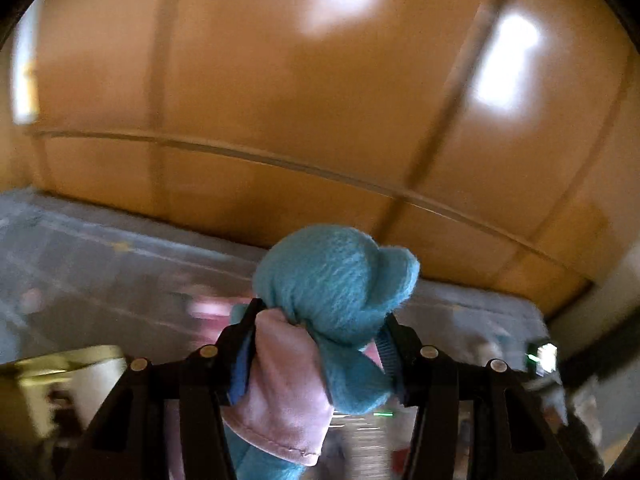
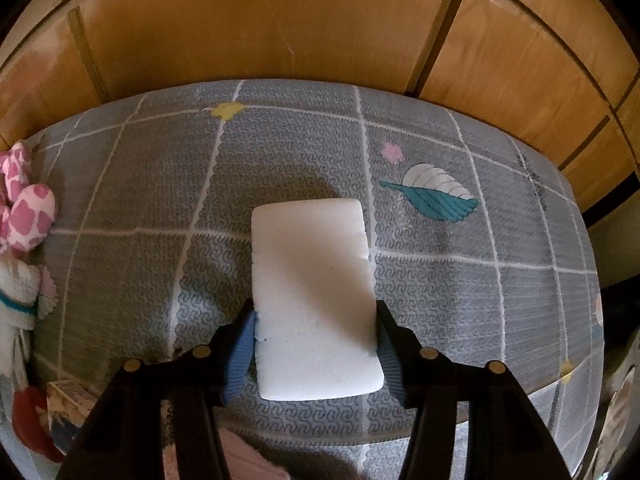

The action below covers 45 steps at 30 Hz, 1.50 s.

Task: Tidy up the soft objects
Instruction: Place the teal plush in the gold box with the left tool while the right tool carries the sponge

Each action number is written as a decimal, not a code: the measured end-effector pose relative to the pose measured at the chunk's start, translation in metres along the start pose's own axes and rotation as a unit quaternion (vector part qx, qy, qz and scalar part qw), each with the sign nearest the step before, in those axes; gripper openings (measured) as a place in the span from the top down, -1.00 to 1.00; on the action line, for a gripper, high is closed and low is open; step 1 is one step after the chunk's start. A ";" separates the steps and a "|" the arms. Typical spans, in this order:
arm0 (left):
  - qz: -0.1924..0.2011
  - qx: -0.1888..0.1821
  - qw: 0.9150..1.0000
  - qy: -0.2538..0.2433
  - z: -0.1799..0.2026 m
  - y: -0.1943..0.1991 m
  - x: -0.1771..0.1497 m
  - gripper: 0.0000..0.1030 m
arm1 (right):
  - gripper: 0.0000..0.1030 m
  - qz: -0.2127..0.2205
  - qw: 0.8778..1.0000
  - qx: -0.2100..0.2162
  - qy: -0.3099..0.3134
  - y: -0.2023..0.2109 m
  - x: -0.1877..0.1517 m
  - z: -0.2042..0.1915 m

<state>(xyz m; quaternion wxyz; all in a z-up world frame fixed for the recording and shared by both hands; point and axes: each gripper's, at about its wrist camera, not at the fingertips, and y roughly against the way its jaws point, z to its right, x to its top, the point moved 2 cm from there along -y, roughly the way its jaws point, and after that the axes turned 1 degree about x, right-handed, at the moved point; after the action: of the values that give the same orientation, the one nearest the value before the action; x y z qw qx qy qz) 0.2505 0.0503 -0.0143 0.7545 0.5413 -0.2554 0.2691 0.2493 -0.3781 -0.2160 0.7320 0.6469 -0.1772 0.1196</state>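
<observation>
In the left wrist view my left gripper (image 1: 320, 320) is shut on a blue plush toy (image 1: 340, 276) with a pink part (image 1: 280, 392), held up above the grey bed cover (image 1: 100, 264); the view is blurred. In the right wrist view my right gripper (image 2: 316, 320) is shut on a white rectangular foam sponge (image 2: 316, 300), held over the grey grid-patterned bed cover (image 2: 440, 280). A pink-and-white spotted plush (image 2: 30, 216) and a white plush with a teal band (image 2: 18, 300) lie at the cover's left edge.
An orange wooden panel wall (image 2: 260, 28) stands behind the bed and fills the left wrist view (image 1: 280, 80). A red item (image 2: 28, 420) and a patterned box (image 2: 68, 404) lie at the lower left. A pink cloth (image 2: 244, 460) lies under the right gripper.
</observation>
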 end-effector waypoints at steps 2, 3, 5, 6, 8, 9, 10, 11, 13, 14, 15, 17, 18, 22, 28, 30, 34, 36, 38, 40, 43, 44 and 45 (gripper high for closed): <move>0.011 0.033 0.999 0.023 -0.041 0.012 0.005 -0.04 | -0.08 0.000 1.000 -0.009 0.005 0.001 0.000 -0.003; 0.015 0.045 0.998 0.035 -0.061 0.018 0.006 -0.04 | -0.08 0.001 1.000 -0.014 0.009 0.002 0.000 -0.006; 0.023 0.074 0.994 0.071 -0.109 0.034 0.004 -0.04 | -0.08 0.002 0.999 -0.028 0.016 0.003 0.000 -0.013; 0.027 0.087 0.992 0.088 -0.131 0.042 0.002 -0.04 | -0.08 0.002 0.999 -0.035 0.021 0.004 0.000 -0.015; 0.034 0.117 0.985 0.124 -0.176 0.059 -0.010 -0.04 | -0.08 0.003 0.998 -0.052 0.031 0.005 -0.001 -0.023; 0.035 0.131 0.981 0.140 -0.197 0.067 -0.018 -0.04 | -0.08 0.003 0.997 -0.061 0.037 0.005 -0.001 -0.027; 0.034 0.143 0.977 0.152 -0.215 0.073 -0.027 -0.04 | -0.08 0.002 0.996 -0.072 0.043 0.006 -0.001 -0.031; 0.033 0.157 0.974 0.162 -0.231 0.080 -0.037 -0.04 | -0.08 0.002 0.995 -0.083 0.049 0.006 -0.001 -0.036; 0.029 0.184 0.967 0.177 -0.262 0.090 -0.056 -0.05 | -0.08 0.002 0.993 -0.104 0.058 0.006 -0.002 -0.046; 0.025 0.195 0.963 0.185 -0.276 0.094 -0.067 -0.05 | -0.08 0.001 0.992 -0.113 0.061 0.007 -0.002 -0.049; 0.022 0.202 0.961 0.190 -0.284 0.097 -0.078 -0.05 | -0.08 0.001 0.991 -0.121 0.064 0.007 -0.003 -0.054; 0.010 0.218 0.955 0.201 -0.303 0.101 -0.100 -0.08 | -0.07 -0.004 0.988 -0.138 0.067 0.007 -0.003 -0.062; 0.005 0.225 0.953 0.205 -0.311 0.103 -0.112 -0.09 | -0.07 -0.006 0.987 -0.145 0.067 0.008 -0.002 -0.066; -0.017 0.236 0.948 0.213 -0.330 0.102 -0.145 -0.22 | -0.06 -0.016 0.985 -0.163 0.062 0.014 0.000 -0.081; -0.034 0.246 0.944 0.216 -0.336 0.097 -0.167 -0.51 | -0.06 -0.011 0.988 -0.151 0.032 0.029 0.008 -0.095; -0.028 0.256 0.944 0.209 -0.334 0.100 -0.169 -0.54 | -0.06 -0.003 0.989 -0.147 0.021 0.038 0.011 -0.098; -0.010 0.269 0.941 0.205 -0.324 0.115 -0.174 -0.54 | -0.06 0.011 0.993 -0.119 -0.019 0.062 0.015 -0.096; -0.001 0.272 0.941 0.201 -0.314 0.125 -0.175 -0.58 | -0.06 0.017 0.994 -0.100 -0.038 0.071 0.011 -0.097; 0.012 0.280 0.941 0.190 -0.300 0.135 -0.178 -0.65 | -0.06 0.028 0.995 -0.079 -0.057 0.081 0.011 -0.100; 0.025 0.277 0.945 0.172 -0.280 0.141 -0.181 -0.69 | -0.06 0.040 0.995 -0.060 -0.067 0.093 0.012 -0.107; 0.037 0.266 0.952 0.148 -0.249 0.146 -0.186 -0.70 | -0.06 0.054 0.996 -0.027 -0.069 0.109 0.014 -0.116; 0.037 0.260 0.954 0.142 -0.240 0.146 -0.188 -0.71 | -0.06 0.060 0.996 -0.020 -0.069 0.113 0.015 -0.120; 0.037 0.255 0.957 0.137 -0.232 0.145 -0.189 -0.72 | -0.06 0.066 0.995 -0.012 -0.068 0.120 0.017 -0.125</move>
<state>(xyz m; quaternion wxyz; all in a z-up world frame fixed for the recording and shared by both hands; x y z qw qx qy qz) 0.0364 0.2866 -0.1091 0.6086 0.6642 -0.0924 0.4242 0.2292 -0.2390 -0.1135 0.7162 0.6320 -0.2703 0.1209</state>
